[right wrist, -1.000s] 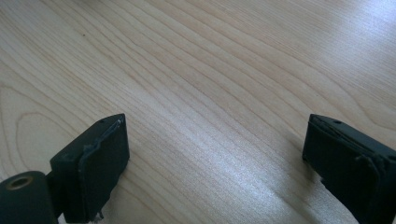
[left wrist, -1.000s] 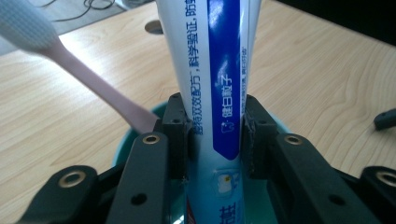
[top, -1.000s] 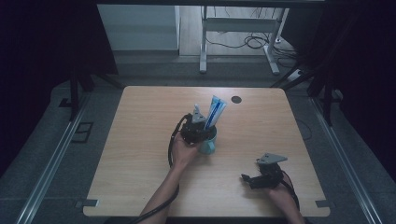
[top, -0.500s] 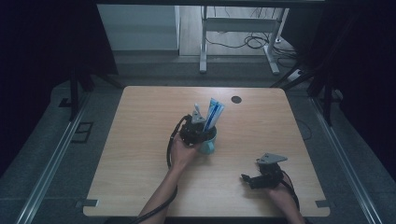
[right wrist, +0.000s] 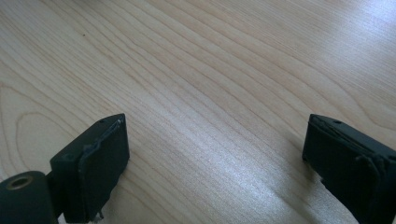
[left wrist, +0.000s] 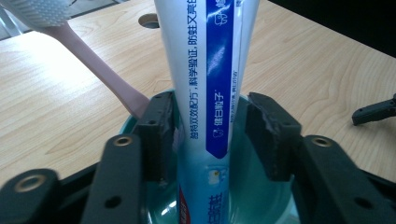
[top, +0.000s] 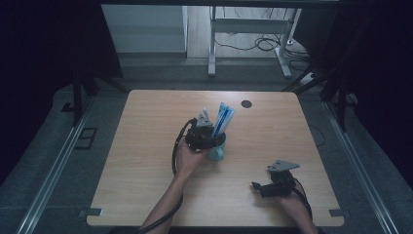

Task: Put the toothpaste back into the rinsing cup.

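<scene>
A blue and white toothpaste tube (left wrist: 205,93) stands upright in a teal cup (left wrist: 132,122), beside a pink toothbrush (left wrist: 93,60) that leans to the left. My left gripper (left wrist: 212,100) reaches down over the cup (top: 215,152). Its jaws have just been opening. The tube stands between the pads, with a narrow gap on the right side. In the high view the tube (top: 225,118) and brush (top: 205,114) stick up past the left gripper (top: 210,132). My right gripper (top: 257,186) rests open on the table near the front right, with only bare wood between its pads (right wrist: 105,158).
The wooden table (top: 146,161) has a round cable hole (top: 246,104) at the back right. Beyond the far edge stand metal desk legs (top: 212,44) and cables on the floor. The tip of the right gripper (left wrist: 373,109) lies farther off on the wood.
</scene>
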The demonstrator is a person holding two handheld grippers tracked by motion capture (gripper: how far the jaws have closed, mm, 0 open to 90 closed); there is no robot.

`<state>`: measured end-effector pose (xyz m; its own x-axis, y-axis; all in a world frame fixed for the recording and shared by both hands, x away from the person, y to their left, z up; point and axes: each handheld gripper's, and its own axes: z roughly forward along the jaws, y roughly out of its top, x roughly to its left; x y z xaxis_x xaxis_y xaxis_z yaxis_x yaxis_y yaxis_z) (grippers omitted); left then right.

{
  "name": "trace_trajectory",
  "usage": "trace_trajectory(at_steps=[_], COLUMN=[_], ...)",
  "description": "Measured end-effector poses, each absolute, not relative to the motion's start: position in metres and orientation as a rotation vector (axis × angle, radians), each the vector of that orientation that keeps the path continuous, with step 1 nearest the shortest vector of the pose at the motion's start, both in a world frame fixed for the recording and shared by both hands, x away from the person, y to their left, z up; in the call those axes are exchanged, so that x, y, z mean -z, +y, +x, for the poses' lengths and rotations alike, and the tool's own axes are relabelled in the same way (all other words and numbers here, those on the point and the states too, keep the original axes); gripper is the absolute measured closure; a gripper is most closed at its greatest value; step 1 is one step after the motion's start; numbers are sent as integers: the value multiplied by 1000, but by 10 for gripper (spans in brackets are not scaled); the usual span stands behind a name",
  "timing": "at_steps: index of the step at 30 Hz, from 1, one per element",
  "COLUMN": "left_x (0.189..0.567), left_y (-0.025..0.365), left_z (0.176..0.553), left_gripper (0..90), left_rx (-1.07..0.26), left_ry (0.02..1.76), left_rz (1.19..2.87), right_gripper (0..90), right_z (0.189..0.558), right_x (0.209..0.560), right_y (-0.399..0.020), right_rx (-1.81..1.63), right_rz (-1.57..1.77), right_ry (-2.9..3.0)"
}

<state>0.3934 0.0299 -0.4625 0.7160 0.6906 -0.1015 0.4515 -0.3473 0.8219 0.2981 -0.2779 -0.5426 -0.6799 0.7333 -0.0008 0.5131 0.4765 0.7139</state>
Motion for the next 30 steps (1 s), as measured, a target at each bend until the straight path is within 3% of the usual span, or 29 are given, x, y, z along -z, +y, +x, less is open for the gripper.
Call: trace_trajectory(at_steps=[18,30], left_x=[458,457], left_y=[32,41], left_z=[387,380], left_gripper=[322,266], left_rx=[-278,-250], left_ry=[865,864], left_rz=[2014,1995], right_gripper=[69,69], right_z=[298,298], right_x=[543,543], right_y=[-278,-278], right_rx=[-1016,-1016], right_rz=[1055,1056], right_ry=[2421,2421])
